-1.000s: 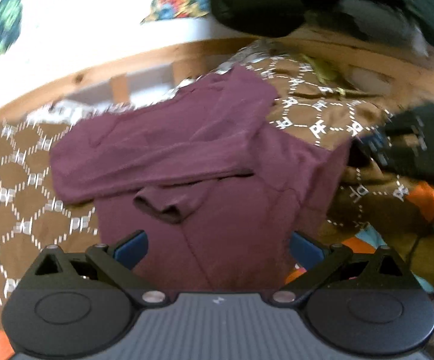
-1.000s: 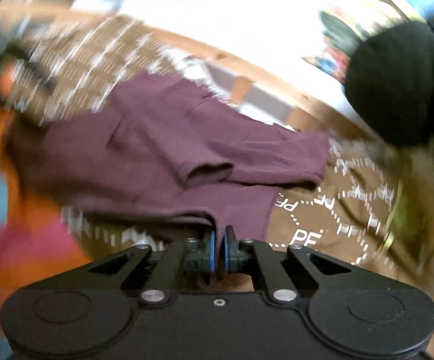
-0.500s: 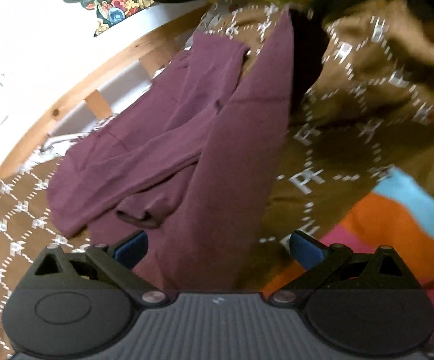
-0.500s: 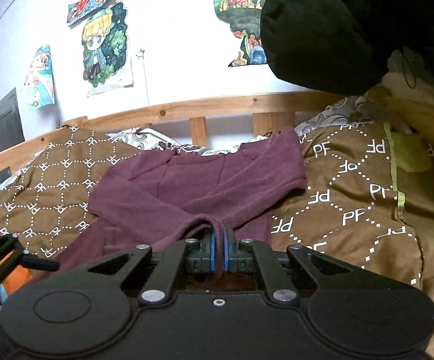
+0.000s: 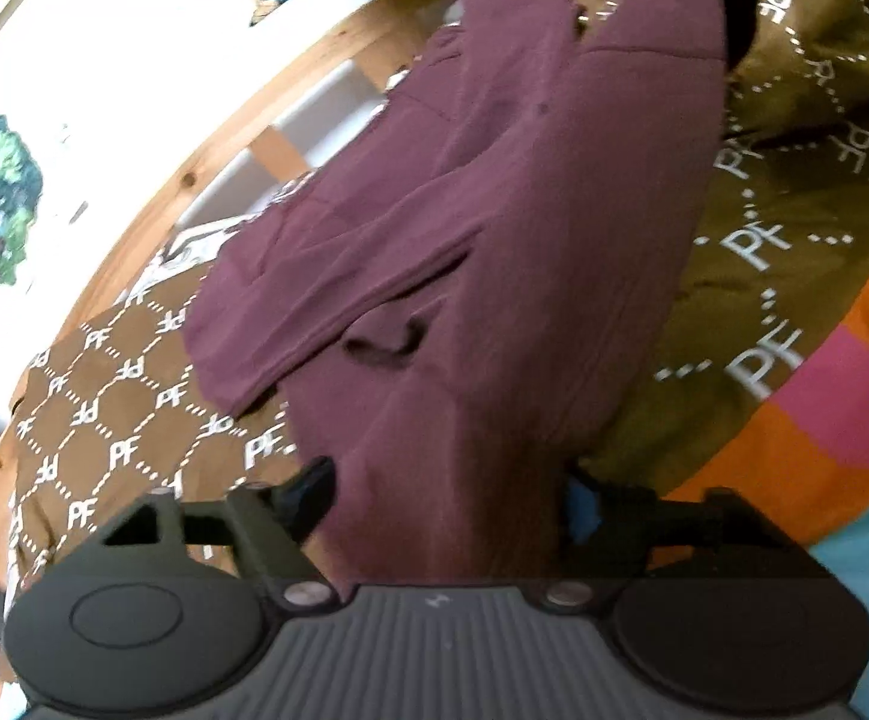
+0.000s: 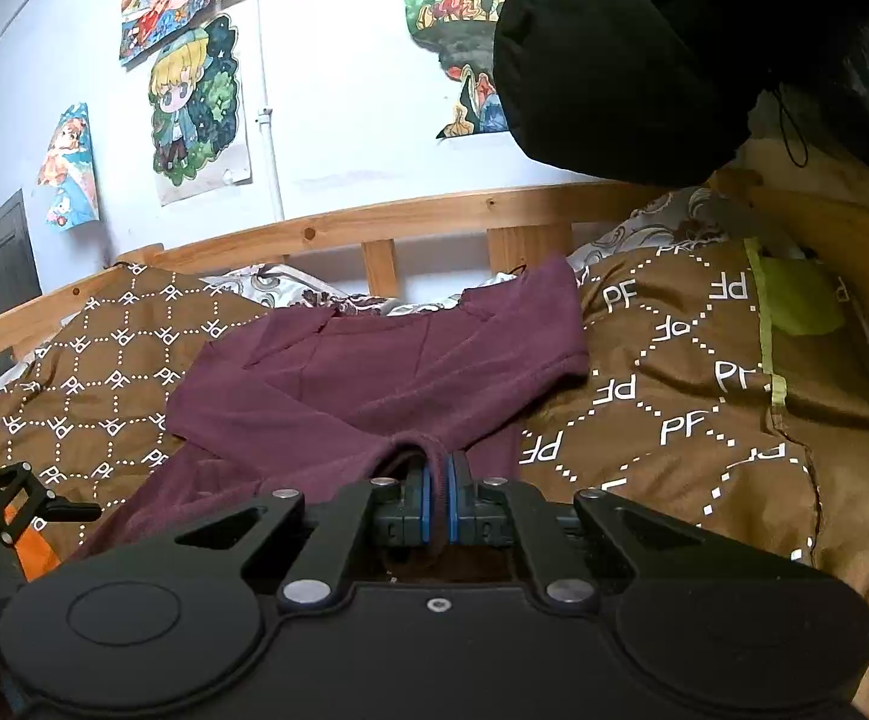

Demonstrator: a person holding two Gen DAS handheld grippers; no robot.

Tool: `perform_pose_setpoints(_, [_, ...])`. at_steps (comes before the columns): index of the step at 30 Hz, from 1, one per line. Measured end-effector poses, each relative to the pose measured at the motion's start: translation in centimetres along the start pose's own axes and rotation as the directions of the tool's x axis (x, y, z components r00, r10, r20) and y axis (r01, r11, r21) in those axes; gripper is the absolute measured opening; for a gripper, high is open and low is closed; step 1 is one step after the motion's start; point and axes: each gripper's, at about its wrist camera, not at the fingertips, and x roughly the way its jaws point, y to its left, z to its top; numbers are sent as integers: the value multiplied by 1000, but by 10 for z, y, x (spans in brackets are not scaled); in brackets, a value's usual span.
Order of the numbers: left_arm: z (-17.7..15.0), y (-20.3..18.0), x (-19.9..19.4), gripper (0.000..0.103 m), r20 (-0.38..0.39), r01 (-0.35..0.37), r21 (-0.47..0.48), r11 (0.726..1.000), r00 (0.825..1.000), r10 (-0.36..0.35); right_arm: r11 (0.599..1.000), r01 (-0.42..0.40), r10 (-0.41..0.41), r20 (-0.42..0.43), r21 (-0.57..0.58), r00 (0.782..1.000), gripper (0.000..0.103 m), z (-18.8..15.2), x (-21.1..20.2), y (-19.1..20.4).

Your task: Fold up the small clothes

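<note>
Maroon long-sleeved top [image 6: 374, 384] spread on brown patterned blanket [image 6: 674, 396], sleeves folded across the body, fabric creased and partly doubled over. Near edge pinched tight between the blue pads of the right gripper [image 6: 437, 504], lifted into a small ridge. Lower hem running between the fingers of the left gripper [image 5: 449, 501], jaws closing, pads not visibly pressing. Wooden bed rail [image 6: 422, 216] behind; posters [image 6: 194, 114] on the wall.
</note>
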Motion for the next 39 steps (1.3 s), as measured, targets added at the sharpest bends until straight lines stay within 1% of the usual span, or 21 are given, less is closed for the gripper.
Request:
perform_pose_setpoints(1, [-4, 7, -3, 65, 7, -9, -12, 1000, 1000, 9, 1000, 2, -2, 0, -4, 1000, 5, 0, 0, 0])
perform_pose_setpoints(3, [-9, 22, -6, 40, 14, -14, -58, 998, 1000, 15, 1000, 6, -6, -2, -10, 1000, 5, -1, -1, 0])
perform_pose_setpoints(4, [-12, 31, -8, 35, 18, -5, -98, 995, 1000, 7, 1000, 7, -7, -3, -11, 1000, 5, -2, -1, 1])
perform_pose_setpoints(5, [-15, 38, -12, 19, 24, 4, -137, 991, 1000, -1, 1000, 8, -8, -5, -13, 1000, 5, -4, -2, 2])
perform_pose_setpoints(6, [-18, 48, -15, 7, 31, 13, -190, 982, 999, -7, 1000, 8, -8, -7, -17, 1000, 5, -5, -3, 5])
perform_pose_setpoints(7, [-20, 57, -17, 6, 44, 33, -231, 972, 999, -23, 1000, 8, -9, -9, -23, 1000, 5, -6, -4, 8])
perform_pose_setpoints(10, [-25, 81, -32, 4, 107, 81, -333, 939, 993, -47, 999, 3, -3, -11, -40, 1000, 5, -9, -9, 17])
perform_pose_setpoints(13, [-29, 100, -54, 4, 185, 104, -396, 912, 982, -32, 997, 11, -10, 6, -79, 1000, 4, -10, -20, 30])
perform_pose_setpoints(17, [-32, 120, -84, 3, 262, 122, -426, 897, 965, -7, 992, 36, -28, 67, -119, 997, 4, -2, -48, 41])
perform_pose_setpoints(19, [-35, 130, -102, 3, 282, 137, -434, 890, 959, -10, 992, 52, -42, 91, -113, 995, 4, 2, -67, 45])
perform_pose_setpoints(21, [-41, 136, -123, 3, 304, 158, -432, 888, 952, -22, 993, 51, -42, 89, -108, 995, 4, 5, -83, 50])
perform_pose_setpoints(23, [-48, 141, -142, 3, 310, 191, -426, 884, 949, -56, 991, 41, -31, 79, -126, 996, 4, 7, -101, 56])
perform_pose_setpoints(24, [-53, 144, -154, 3, 309, 223, -426, 877, 947, -91, 989, 37, -26, 74, -141, 997, 4, 8, -111, 60])
perform_pose_setpoints(26, [-62, 148, -171, 3, 299, 251, -409, 877, 945, -131, 988, 21, -11, 61, -154, 998, 4, 13, -130, 66])
perform_pose_setpoints(29, [-74, 156, -196, 3, 295, 270, -387, 882, 942, -159, 985, -17, 23, 36, -170, 999, 4, 19, -162, 75])
perform_pose_setpoints(31, [-74, 164, -205, 4, 294, 282, -371, 885, 940, -176, 981, -39, 44, 21, -190, 999, 4, 22, -181, 81])
perform_pose_setpoints(33, [-70, 168, -207, 4, 290, 292, -366, 884, 938, -189, 976, -44, 46, 5, -211, 999, 4, 26, -189, 88])
perform_pose_setpoints(35, [-60, 171, -201, 4, 293, 279, -349, 895, 939, -178, 974, -50, 53, 9, -221, 999, 4, 30, -188, 92])
perform_pose_setpoints(37, [-42, 181, -186, 4, 296, 260, -338, 904, 942, -160, 972, -33, 40, 25, -232, 999, 4, 37, -178, 94])
perform_pose_setpoints(38, [-33, 185, -178, 4, 295, 264, -344, 901, 941, -163, 973, -26, 34, 30, -231, 999, 4, 41, -170, 93])
perform_pose_setpoints(39, [-21, 192, -165, 4, 280, 264, -358, 896, 945, -167, 974, -19, 28, 36, -226, 999, 4, 47, -158, 90])
